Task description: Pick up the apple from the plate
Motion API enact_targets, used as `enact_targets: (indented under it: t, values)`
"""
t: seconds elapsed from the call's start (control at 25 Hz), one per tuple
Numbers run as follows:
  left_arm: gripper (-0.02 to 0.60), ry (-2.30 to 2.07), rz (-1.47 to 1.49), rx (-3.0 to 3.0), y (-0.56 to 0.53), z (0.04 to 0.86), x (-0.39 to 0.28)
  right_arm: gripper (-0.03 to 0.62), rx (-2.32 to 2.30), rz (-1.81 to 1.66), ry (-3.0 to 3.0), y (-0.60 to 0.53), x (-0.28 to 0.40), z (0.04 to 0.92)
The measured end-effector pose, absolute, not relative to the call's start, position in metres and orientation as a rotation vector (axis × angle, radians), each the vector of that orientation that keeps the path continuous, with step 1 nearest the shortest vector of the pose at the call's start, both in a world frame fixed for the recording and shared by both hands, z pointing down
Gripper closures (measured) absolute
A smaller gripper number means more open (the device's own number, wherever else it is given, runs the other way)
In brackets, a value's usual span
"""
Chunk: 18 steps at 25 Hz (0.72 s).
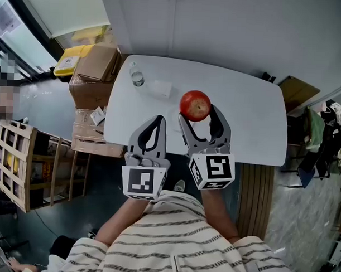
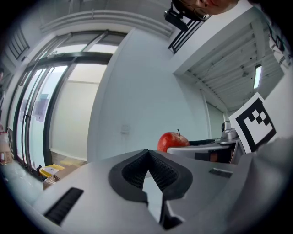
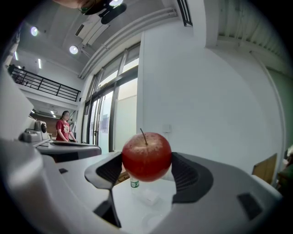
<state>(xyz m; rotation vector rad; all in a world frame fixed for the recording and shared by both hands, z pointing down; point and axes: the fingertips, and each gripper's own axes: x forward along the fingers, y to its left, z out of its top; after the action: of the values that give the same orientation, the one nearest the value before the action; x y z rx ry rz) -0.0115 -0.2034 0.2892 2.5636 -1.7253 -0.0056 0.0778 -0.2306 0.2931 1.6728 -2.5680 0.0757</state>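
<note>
A red apple with a stem is held up above the white table, my right gripper shut on its two sides. The right gripper view shows the apple pinched between the dark pads, well clear of the tabletop below. My left gripper hangs beside it to the left, over the table's near edge, jaws shut and empty. In the left gripper view the apple shows to the right. A small pale flat thing, perhaps the plate, lies on the table's far left.
A small clear bottle stands at the table's far-left corner. Cardboard boxes and a wooden crate stand on the floor to the left. A person stands far off by the windows. Bags sit at the right.
</note>
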Motion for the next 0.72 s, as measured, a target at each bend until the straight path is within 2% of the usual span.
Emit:
enact_targets:
  t: [0.72]
  values:
    - [0.577,-1.721,-0.035,2.582,-0.2019,0.2862,-0.0053,0.240,1.683,0.051,-2.573,-0.2218,0.0851,0.2881]
